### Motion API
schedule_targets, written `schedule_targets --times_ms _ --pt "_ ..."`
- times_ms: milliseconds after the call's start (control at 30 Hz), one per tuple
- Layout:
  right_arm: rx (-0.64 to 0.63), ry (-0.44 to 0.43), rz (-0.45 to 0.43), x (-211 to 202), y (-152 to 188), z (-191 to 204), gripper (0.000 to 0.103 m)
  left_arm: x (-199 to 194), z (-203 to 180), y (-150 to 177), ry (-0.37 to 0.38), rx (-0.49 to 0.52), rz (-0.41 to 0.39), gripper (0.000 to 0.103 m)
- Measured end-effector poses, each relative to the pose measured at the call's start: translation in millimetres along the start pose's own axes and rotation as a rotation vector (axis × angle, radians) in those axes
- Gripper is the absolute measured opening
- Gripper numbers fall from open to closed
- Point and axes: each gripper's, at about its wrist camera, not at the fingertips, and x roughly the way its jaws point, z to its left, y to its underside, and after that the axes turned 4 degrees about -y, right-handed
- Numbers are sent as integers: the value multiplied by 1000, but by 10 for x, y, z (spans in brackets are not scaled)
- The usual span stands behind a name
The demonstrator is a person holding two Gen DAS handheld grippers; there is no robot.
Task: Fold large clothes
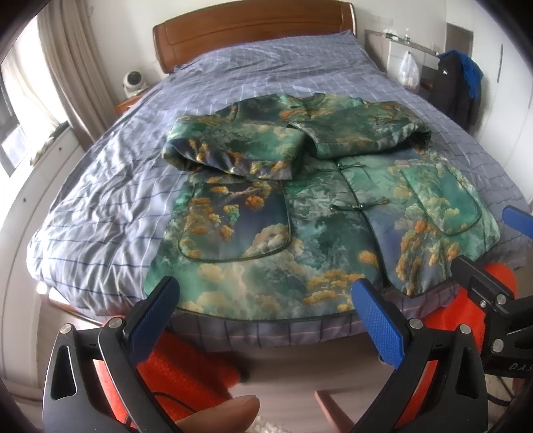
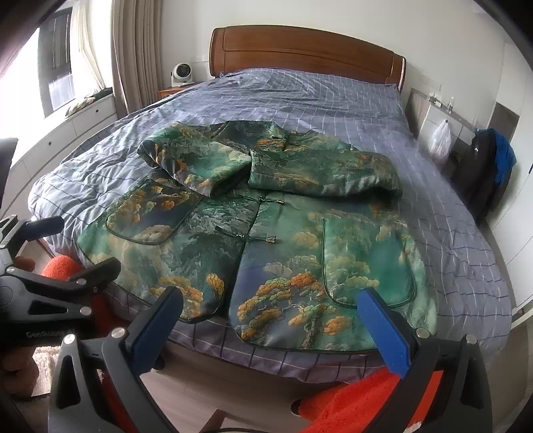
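Observation:
A green satin jacket with orange tree print lies front up on the bed, hem at the near edge. Both sleeves are folded across its chest. It also shows in the right wrist view. My left gripper is open and empty, just off the hem's left part. My right gripper is open and empty, just off the hem's right part. The right gripper also shows at the right edge of the left wrist view, and the left gripper at the left edge of the right wrist view.
The bed has a blue checked cover and a brown wooden headboard. A small white fan stands on a bedside table. A dark and blue garment hangs at the right. Orange cloth lies below the grippers.

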Motion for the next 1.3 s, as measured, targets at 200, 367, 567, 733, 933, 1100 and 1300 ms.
schedule_targets --times_ms 200,367,567,733,933,1100,1300 --pt "-7 8 10 -41 22 0 103 -64 20 24 12 -8 7 103" --pt "12 13 12 -121 26 -83 103 -128 52 33 17 -7 7 103" --pt "29 36 8 -218 4 -213 103 -168 132 -5 3 1 -2 103" --pt "28 57 25 -266 12 -301 103 -211 205 -19 -16 13 -2 103" --pt "15 76 44 -356 44 -393 103 -254 305 -39 -37 25 3 103" --pt "42 90 49 -363 36 -477 103 -254 348 -63 -52 14 3 103" --pt "32 81 65 -372 25 -453 103 -254 355 -64 -52 21 6 103"
